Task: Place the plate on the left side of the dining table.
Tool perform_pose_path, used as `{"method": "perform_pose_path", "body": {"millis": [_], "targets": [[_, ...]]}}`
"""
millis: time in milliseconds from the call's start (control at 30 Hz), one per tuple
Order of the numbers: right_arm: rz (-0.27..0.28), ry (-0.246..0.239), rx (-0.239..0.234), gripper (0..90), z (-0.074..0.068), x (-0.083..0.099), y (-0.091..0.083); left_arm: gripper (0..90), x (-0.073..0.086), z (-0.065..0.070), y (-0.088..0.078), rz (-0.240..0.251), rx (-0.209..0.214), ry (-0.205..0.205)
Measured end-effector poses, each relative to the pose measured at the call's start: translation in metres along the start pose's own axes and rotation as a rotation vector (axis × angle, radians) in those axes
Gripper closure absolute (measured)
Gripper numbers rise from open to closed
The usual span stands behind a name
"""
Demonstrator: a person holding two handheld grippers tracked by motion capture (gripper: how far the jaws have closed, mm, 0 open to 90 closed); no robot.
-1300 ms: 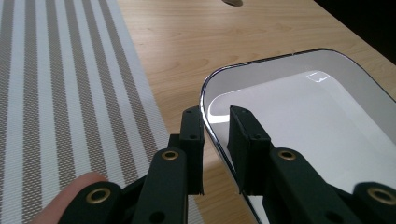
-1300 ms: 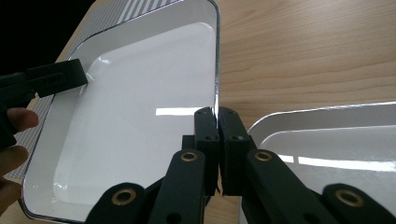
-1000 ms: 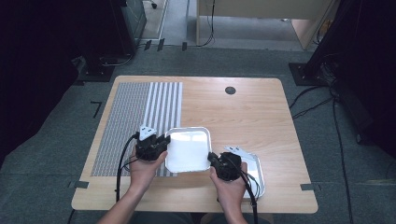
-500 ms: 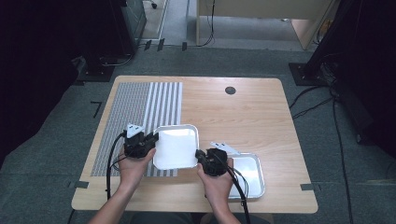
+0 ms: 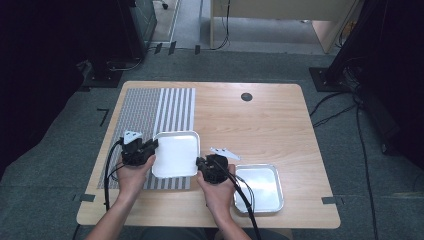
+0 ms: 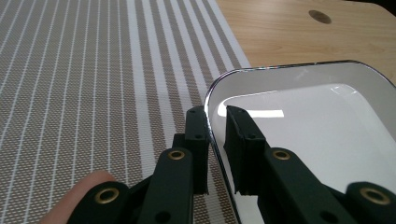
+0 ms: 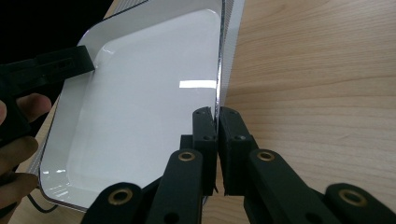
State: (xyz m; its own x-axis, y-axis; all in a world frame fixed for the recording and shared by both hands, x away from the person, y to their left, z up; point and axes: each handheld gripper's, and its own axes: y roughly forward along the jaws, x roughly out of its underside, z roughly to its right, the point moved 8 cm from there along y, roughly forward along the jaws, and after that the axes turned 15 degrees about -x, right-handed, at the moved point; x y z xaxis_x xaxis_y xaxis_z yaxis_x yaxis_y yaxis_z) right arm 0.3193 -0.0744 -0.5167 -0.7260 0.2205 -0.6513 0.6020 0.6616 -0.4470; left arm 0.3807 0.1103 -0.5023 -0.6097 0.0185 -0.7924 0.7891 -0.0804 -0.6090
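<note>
One striped placemat (image 5: 152, 131) covers the left part of the wooden surface (image 5: 260, 130), reaching from near the far edge almost to the near edge. Two trays are on view, and no writing or label can be read on either of them, on the placemat or on the tongs.

The left tongs (image 5: 154, 145), held in the person's left hand (image 5: 133, 175), sit over the placemat near the surface's near-left corner. In the left gripper view the left tongs (image 6: 215, 116) are clenched on the left rim of the white tray (image 6: 308, 135), one jaw outside the rim and one inside it.

That white tray (image 5: 176, 154) is held between the two tongs, over the right edge of the placemat and toward the near edge of the surface.

The right tongs (image 5: 200, 162), in the person's right hand (image 5: 218, 192), grasp the tray's right rim. The right gripper view shows the right tongs (image 7: 217, 113) pinching the thin rim of the white tray (image 7: 140, 93), with the jaws almost together.

One metal tray (image 5: 259, 187) lies just beside the right hand, flat on the bare wood near the near edge. One dark round hole (image 5: 246, 96) marks the surface near the far edge.
</note>
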Motion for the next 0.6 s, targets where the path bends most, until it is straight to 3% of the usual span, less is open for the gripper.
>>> {"method": "perform_pose_path", "body": {"millis": [600], "targets": [[-0.038,0.009,-0.011,87.3,-0.019,-0.009,0.039,80.9,-0.013,-0.036,0.014,-0.005,-0.055,-0.063]]}}
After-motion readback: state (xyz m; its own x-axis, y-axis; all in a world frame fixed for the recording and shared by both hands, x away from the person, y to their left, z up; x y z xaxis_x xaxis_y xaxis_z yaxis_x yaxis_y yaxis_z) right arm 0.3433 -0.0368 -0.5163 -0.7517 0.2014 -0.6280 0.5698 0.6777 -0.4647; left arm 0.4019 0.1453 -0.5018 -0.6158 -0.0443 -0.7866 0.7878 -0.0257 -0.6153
